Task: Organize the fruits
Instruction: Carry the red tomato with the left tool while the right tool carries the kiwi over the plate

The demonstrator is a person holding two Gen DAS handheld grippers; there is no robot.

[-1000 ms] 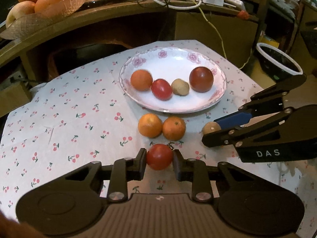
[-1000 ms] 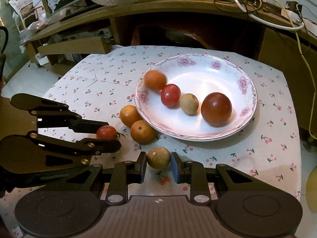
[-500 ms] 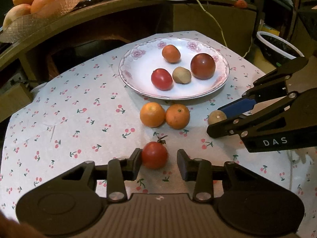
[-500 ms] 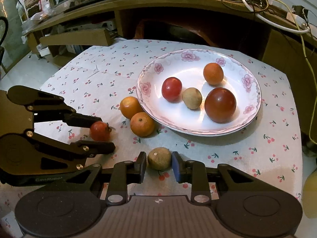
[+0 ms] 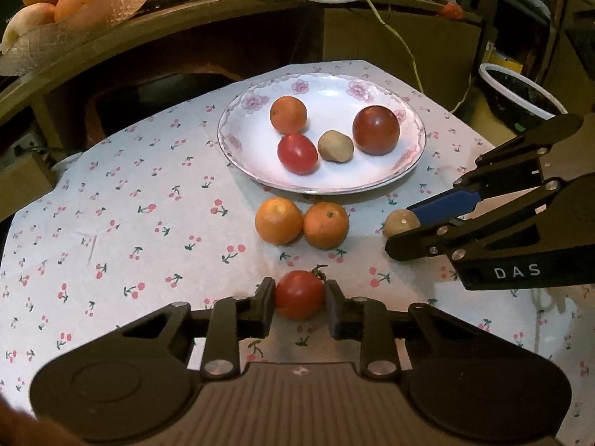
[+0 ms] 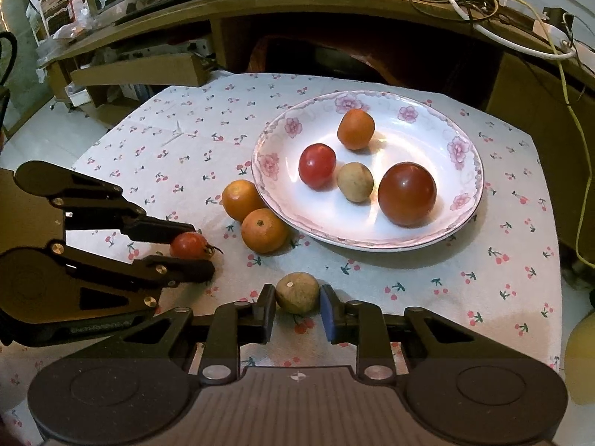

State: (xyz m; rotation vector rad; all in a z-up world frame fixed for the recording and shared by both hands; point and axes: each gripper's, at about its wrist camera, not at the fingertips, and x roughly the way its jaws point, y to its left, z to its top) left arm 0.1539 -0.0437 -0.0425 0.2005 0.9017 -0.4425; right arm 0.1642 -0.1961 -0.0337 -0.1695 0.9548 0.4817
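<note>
A: Left gripper [image 5: 299, 304] clamped on a small red tomato [image 5: 299, 293], glossy, round, resting on the cherry-print cloth [image 5: 111, 223]. Stem [image 5: 319, 272] points away, toward the plate [image 5: 409, 163].

B: Right gripper [image 6: 297, 306] closes on a tan, dull, slightly oval fruit [image 6: 297, 293]; long axis runs jaw to jaw, stem dot upward.

A: Two oranges [image 5: 303, 225], touching, lie between tomato and plate. Plate holds four fruits.
</note>
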